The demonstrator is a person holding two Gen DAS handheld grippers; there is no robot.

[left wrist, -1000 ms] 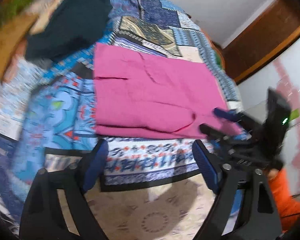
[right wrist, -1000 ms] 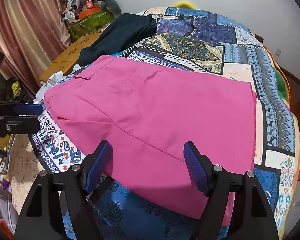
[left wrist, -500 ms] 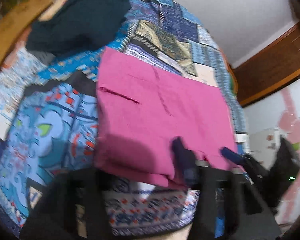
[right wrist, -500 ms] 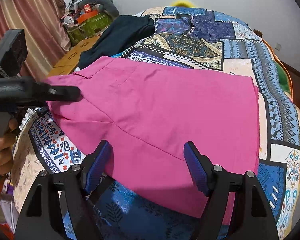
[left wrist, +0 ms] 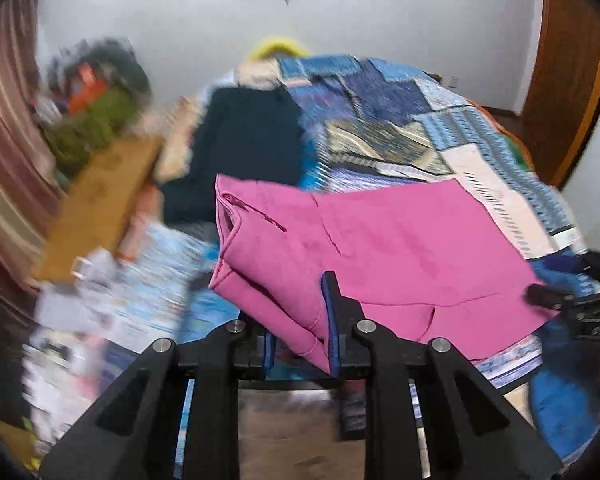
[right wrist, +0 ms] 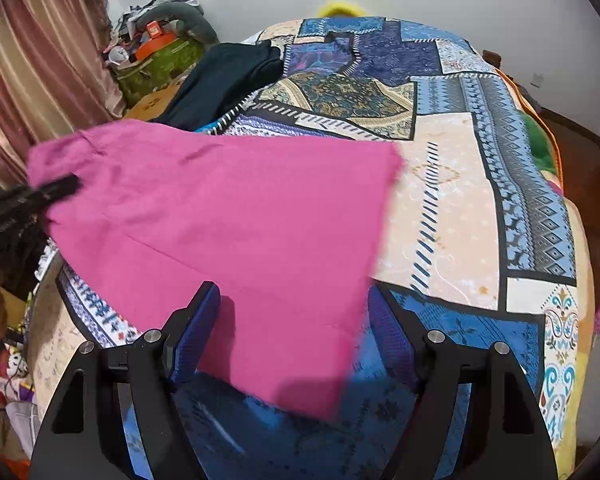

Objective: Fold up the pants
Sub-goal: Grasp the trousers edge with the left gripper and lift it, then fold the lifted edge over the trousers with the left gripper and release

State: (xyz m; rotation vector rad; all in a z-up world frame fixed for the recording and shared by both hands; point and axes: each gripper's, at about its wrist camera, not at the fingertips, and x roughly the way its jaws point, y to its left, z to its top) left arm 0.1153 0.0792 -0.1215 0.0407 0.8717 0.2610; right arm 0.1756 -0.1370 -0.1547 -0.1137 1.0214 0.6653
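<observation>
The pink pants (left wrist: 380, 248) lie folded on the patchwork bedspread (left wrist: 400, 120). My left gripper (left wrist: 300, 336) is shut on their near left edge, with cloth pinched between the pads. In the right wrist view the pants (right wrist: 240, 216) are pulled up and toward the left, their right edge off the bed. My right gripper (right wrist: 292, 336) is open, its jaws wide apart with the pants' near edge lying between them, not pinched. The left gripper's fingers (right wrist: 56, 190) show at that view's left edge on the cloth.
A dark garment (left wrist: 244, 144) lies on the bed beyond the pants, also seen in the right wrist view (right wrist: 220, 80). A cardboard box (left wrist: 100, 204) and clutter stand left of the bed. A wooden door (left wrist: 568, 80) is at right.
My left gripper moved onto the pants' near left edge and shut on it, then lifted and pulled the cloth. The pants' right edge shifted left. The right gripper stayed open.
</observation>
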